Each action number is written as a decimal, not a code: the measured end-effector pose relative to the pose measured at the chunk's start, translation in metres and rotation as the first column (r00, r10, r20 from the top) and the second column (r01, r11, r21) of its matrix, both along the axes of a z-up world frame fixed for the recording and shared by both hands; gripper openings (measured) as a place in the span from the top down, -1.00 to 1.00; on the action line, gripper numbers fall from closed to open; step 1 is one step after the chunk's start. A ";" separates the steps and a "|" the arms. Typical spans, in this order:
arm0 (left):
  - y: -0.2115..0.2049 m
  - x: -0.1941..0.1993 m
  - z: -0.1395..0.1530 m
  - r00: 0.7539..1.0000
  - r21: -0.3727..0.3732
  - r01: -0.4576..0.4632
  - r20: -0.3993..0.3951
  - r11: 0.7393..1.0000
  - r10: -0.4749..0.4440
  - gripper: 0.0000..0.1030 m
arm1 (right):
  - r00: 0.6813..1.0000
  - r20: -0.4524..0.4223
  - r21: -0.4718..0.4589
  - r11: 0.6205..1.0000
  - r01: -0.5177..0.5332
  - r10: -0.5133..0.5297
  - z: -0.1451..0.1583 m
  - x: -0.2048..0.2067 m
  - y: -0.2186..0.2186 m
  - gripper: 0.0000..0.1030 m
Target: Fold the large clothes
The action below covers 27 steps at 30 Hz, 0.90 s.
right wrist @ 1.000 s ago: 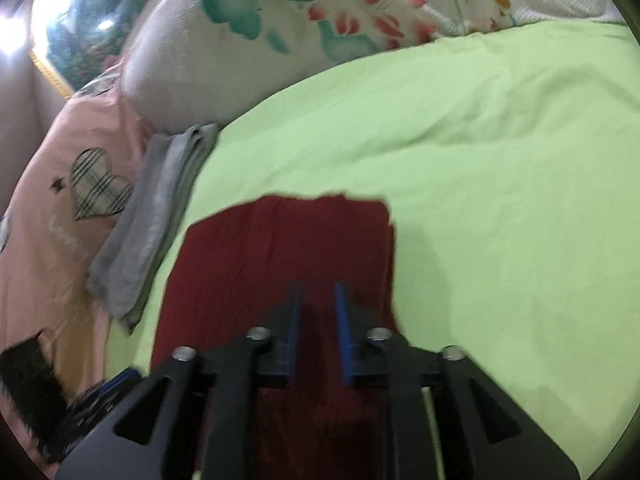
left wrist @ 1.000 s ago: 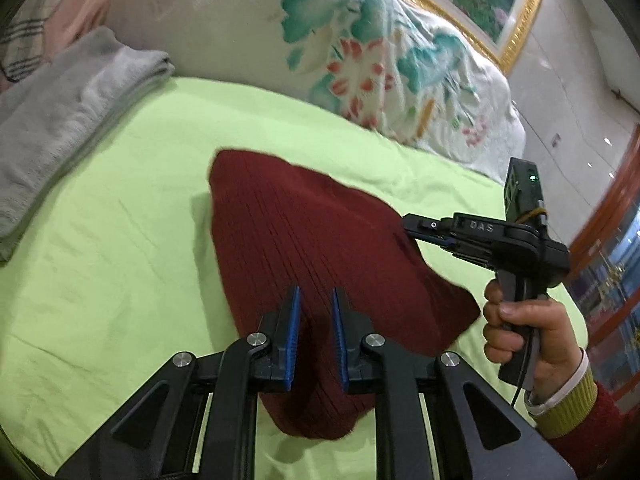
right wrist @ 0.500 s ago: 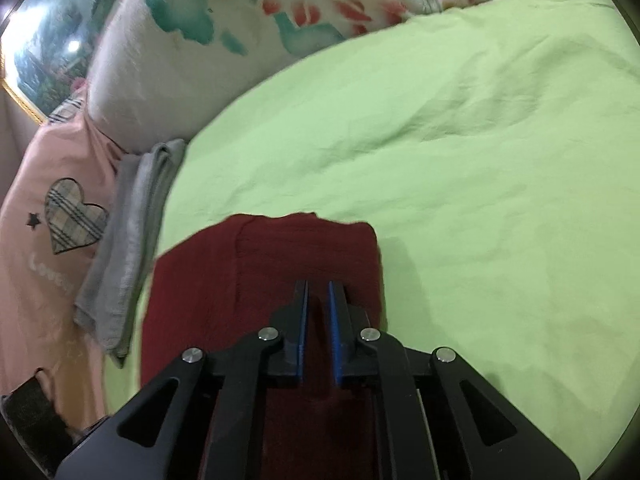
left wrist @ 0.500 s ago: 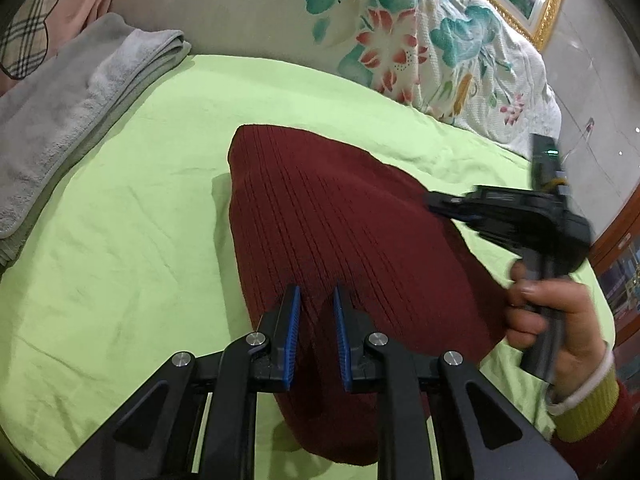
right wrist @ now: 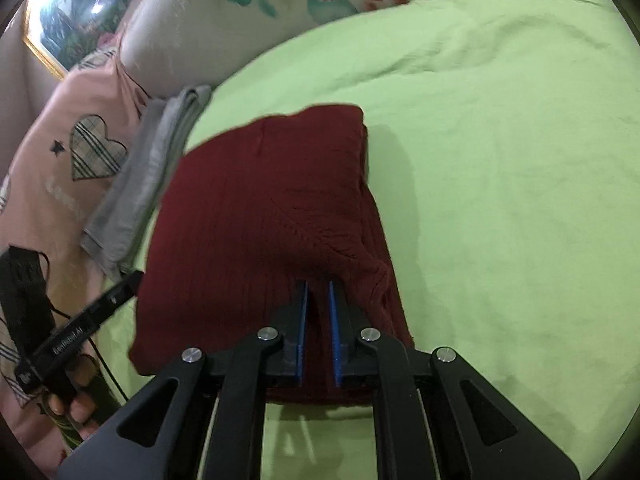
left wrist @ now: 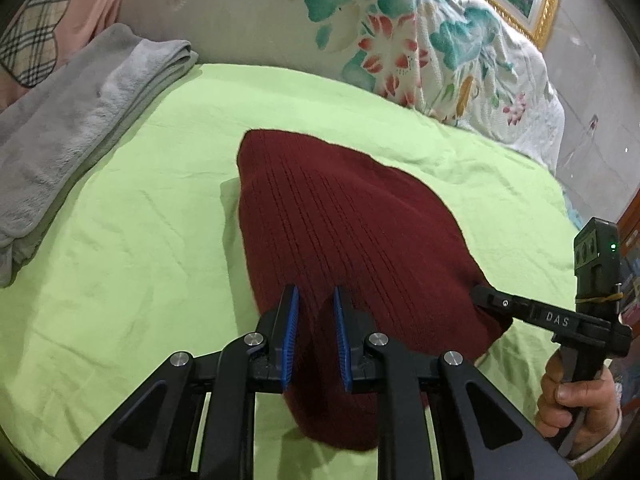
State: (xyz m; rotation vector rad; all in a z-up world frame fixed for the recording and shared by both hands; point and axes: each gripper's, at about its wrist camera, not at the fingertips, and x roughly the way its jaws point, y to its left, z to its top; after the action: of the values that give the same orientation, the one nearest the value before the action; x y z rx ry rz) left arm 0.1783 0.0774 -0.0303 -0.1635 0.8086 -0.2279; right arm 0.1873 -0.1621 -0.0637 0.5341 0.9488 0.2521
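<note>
A dark red ribbed sweater (left wrist: 348, 224) lies folded into a compact block on the green bedsheet (left wrist: 132, 248); it also shows in the right wrist view (right wrist: 260, 208). My left gripper (left wrist: 316, 292) is over the sweater's near edge, its blue pads a small gap apart with red knit between them. My right gripper (right wrist: 318, 284) is at the sweater's near right corner, its pads almost closed with a fold of knit between them. From the left wrist view the right gripper (left wrist: 480, 294) touches the sweater's right corner.
A folded grey towel (left wrist: 68, 136) lies at the left of the bed, next to a pink pillow with a plaid heart (right wrist: 92, 152). A floral quilt (left wrist: 400, 40) is piled along the headboard. Bare green sheet (right wrist: 500, 200) lies right of the sweater.
Both grippers have come down closer to the sweater. The right gripper has moved from above the garment to its near right corner, and its pads have narrowed onto the knit.
</note>
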 end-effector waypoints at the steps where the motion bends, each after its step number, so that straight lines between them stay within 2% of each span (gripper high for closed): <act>1: 0.004 -0.004 0.002 1.000 -0.007 -0.005 0.000 1.000 0.005 0.55 | 1.000 0.013 0.004 1.000 -0.004 0.004 0.004 -0.002 -0.001 0.79; 3: 0.010 -0.018 0.005 1.000 0.003 -0.013 0.013 1.000 0.013 0.40 | 0.999 0.035 0.010 1.000 -0.005 0.004 0.011 -0.006 -0.004 0.75; 7: 0.006 -0.050 0.000 1.000 0.048 0.006 0.029 0.999 -0.007 -0.05 | 0.999 0.054 0.032 1.000 -0.001 -0.001 0.015 -0.013 -0.009 0.67; 9: -0.001 -0.064 -0.008 0.999 0.071 0.028 0.036 0.997 -0.030 -0.07 | 0.998 0.054 0.033 0.999 -0.016 0.014 0.015 -0.015 -0.004 0.67; 11: -0.009 -0.067 -0.015 0.999 0.095 0.038 0.026 0.995 -0.041 -0.23 | 0.998 0.051 0.029 0.999 -0.026 0.025 0.013 -0.014 0.000 0.66; 12: -0.011 -0.066 -0.017 0.999 0.107 0.046 0.021 0.993 -0.049 -0.24 | 0.998 0.050 0.024 0.999 -0.032 0.031 0.013 -0.015 0.003 0.66; 15: -0.025 -0.064 -0.025 0.998 0.196 0.051 0.019 0.979 -0.055 -0.24 | 0.998 0.051 0.007 0.999 -0.046 0.046 0.012 -0.015 0.008 0.64; 16: -0.028 -0.063 -0.027 0.999 0.233 0.038 0.029 0.972 -0.046 -0.21 | 0.998 0.050 0.002 0.999 -0.044 0.044 0.012 -0.015 0.008 0.63; 17: -0.031 -0.061 -0.030 0.999 0.278 0.011 0.037 0.961 -0.022 -0.02 | 0.998 0.044 -0.010 0.999 -0.037 0.037 0.009 -0.014 0.007 0.63; 18: -0.029 -0.060 -0.031 0.999 0.277 -0.001 0.037 0.961 -0.010 0.12 | 0.999 0.037 -0.019 0.999 -0.027 0.028 0.007 -0.013 0.005 0.63; 19: -0.026 -0.059 -0.030 0.999 0.247 -0.007 0.038 0.969 -0.002 0.41 | 0.999 0.029 -0.025 1.000 -0.014 0.015 0.004 -0.012 0.002 0.63; 20: -0.022 -0.060 -0.027 0.999 0.213 -0.018 0.044 0.977 0.009 0.47 | 1.000 0.015 -0.024 1.000 0.001 -0.001 -0.002 -0.011 -0.001 0.63; 21: -0.022 -0.062 -0.026 0.998 0.215 -0.043 0.058 0.976 0.031 0.48 | 1.000 0.008 -0.022 1.000 0.009 -0.008 -0.005 -0.010 -0.004 0.64; 24: -0.030 -0.060 -0.035 0.997 0.276 -0.065 0.051 0.959 0.053 0.57 | 1.000 -0.007 -0.006 1.000 0.026 -0.026 -0.015 -0.009 -0.009 0.66; 27: -0.031 -0.060 -0.042 0.998 0.284 -0.062 0.045 0.957 0.051 0.58 | 1.000 -0.004 -0.021 0.999 0.027 -0.027 -0.014 -0.009 -0.007 0.66</act>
State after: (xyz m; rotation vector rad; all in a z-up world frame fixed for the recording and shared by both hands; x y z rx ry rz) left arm 0.1182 0.0460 -0.0727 0.0898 0.7896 -0.0583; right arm 0.1785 -0.1689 -0.0781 0.5278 0.9464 0.2162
